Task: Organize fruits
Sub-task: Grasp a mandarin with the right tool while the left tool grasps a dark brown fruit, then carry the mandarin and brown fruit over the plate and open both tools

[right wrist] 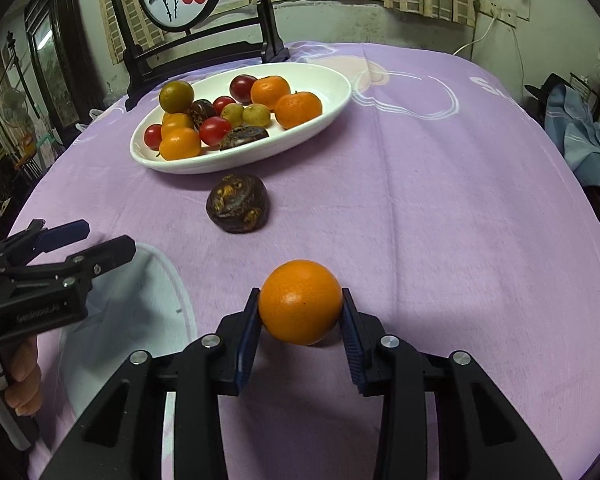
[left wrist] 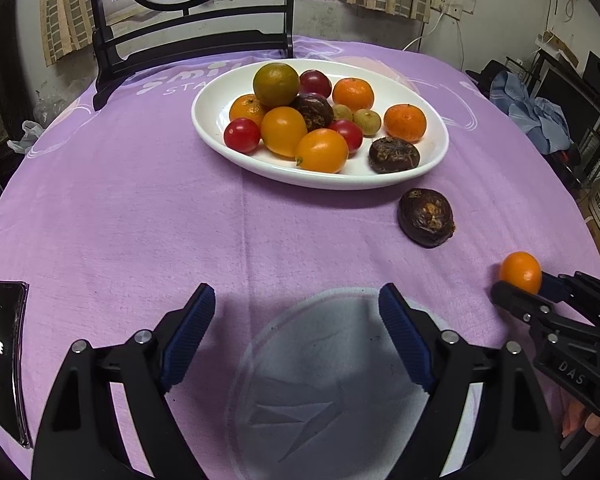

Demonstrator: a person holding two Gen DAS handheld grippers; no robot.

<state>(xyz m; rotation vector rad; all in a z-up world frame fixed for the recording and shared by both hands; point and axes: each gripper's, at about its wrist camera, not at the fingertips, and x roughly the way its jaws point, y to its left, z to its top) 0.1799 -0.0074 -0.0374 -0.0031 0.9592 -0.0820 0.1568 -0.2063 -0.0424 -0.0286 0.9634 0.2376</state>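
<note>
Plate [right wrist: 342, 92] sits far back on the table [right wrist: 460, 200], fruit piled in it; one dark fruit [right wrist: 237, 203] lies just before it, the orange [right wrist: 300, 307] nearer still.

— From the left wrist we look forward and steeply down along our own left gripper [left wrist: 295, 312], close over the purple tablecloth [left wrist: 139, 208], facing the white oval plate [left wrist: 436, 148] and the chair [left wrist: 111, 60] behind it.

— From the right wrist we sit just as low, further right, tilted the same way, with the small orange [right wrist: 300, 306] very near the lens.

— We share the plate, the chair, the dark fruit [left wrist: 426, 217] lying beside the plate, and each view catches the other gripper: the right gripper [left wrist: 528, 288] at our right edge, the left one at your left edge
</note>
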